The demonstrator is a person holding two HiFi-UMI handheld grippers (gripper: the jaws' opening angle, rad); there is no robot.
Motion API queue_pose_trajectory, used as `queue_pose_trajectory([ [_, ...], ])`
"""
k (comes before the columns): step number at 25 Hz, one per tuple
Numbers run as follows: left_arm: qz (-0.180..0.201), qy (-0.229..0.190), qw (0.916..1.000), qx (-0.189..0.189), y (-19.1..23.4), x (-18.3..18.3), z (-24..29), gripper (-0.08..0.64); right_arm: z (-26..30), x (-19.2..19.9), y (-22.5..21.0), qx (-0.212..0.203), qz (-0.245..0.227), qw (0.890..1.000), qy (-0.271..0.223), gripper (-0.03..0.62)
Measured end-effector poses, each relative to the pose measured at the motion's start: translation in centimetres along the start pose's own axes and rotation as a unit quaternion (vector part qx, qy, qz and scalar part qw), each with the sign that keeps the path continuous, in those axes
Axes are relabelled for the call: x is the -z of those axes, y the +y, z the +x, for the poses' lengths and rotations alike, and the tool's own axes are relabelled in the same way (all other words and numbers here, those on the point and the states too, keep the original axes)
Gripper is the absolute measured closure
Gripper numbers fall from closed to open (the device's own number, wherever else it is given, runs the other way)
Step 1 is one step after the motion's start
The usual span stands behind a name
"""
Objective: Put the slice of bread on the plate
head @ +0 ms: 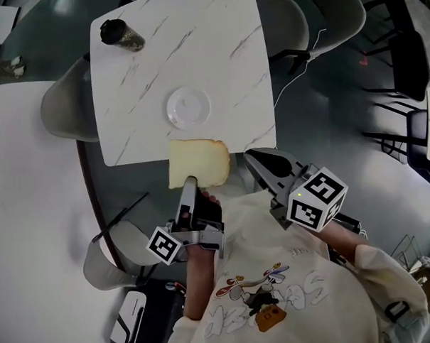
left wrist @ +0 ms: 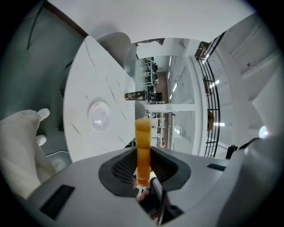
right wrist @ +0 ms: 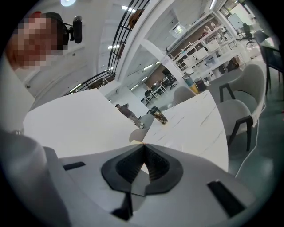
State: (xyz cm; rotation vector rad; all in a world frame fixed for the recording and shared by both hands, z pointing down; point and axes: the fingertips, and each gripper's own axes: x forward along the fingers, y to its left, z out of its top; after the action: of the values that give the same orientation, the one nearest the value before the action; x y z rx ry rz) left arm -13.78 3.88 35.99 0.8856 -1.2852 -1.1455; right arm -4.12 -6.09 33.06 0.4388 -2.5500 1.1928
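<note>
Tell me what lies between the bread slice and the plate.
Nothing: in the head view, only bare marble tabletop separates the bread slice, clamped in the left gripper, from the empty plate.

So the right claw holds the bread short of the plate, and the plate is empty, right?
No, it is the left claw that holds the bread, as the left gripper view shows; the right claw is shut on nothing. The bread is short of the plate, and the plate is empty.
</note>
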Motion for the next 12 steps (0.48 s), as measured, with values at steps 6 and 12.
queue_pose_trajectory([
  [6,-0.002,0.018,0.9998,-0.002,1.5,-2.2,3.0,0.466,3.1,-0.7,-1.2,0.016,0.000,1.000,0.009,0.586],
  [12,-0.010,0.030,0.9994,-0.016,3.8,-4.3,5.9,0.466,6.0,1.0,-2.9,0.029,0.001,0.999,0.036,0.587],
])
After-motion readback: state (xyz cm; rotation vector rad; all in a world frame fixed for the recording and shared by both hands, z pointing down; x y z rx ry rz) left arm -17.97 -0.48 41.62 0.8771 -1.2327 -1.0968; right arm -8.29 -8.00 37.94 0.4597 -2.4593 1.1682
